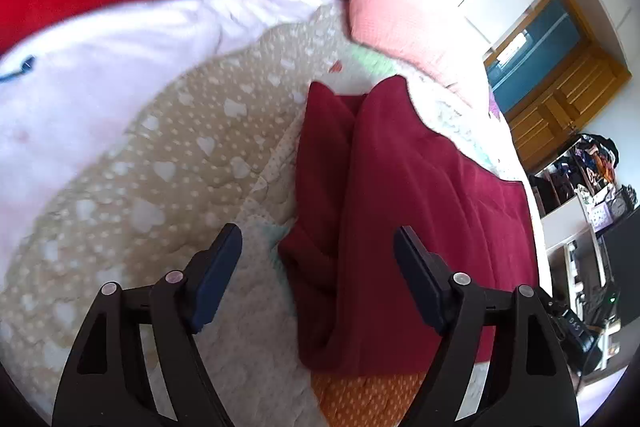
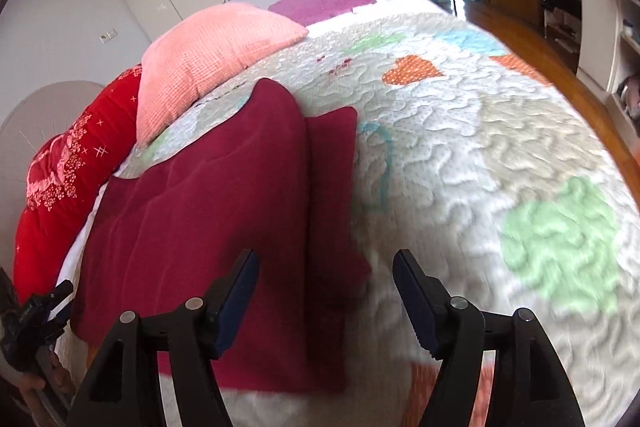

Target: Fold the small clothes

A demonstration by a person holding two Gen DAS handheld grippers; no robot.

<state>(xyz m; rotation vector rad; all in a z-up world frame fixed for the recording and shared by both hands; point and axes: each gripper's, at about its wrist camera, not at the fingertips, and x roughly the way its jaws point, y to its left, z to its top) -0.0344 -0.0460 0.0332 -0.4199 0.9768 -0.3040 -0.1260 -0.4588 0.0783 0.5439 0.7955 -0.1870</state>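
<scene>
Both black tongs, left and right, hover released, angled down over the folded dark-red knit garment on the quilted bed.

1. L gripper: jaws spread wide, nothing between the pads, both fingers pointing fwd and a bit downward.
2. L fingers: dark blue pads on black linkage arms, silver pivot pins visible.
3. R gripper: jaws also wide apart, gripping nothing, fingers aimed fwd.
4. R fingers: same blue pads, black arms, right pad's toothed edge visible.
</scene>
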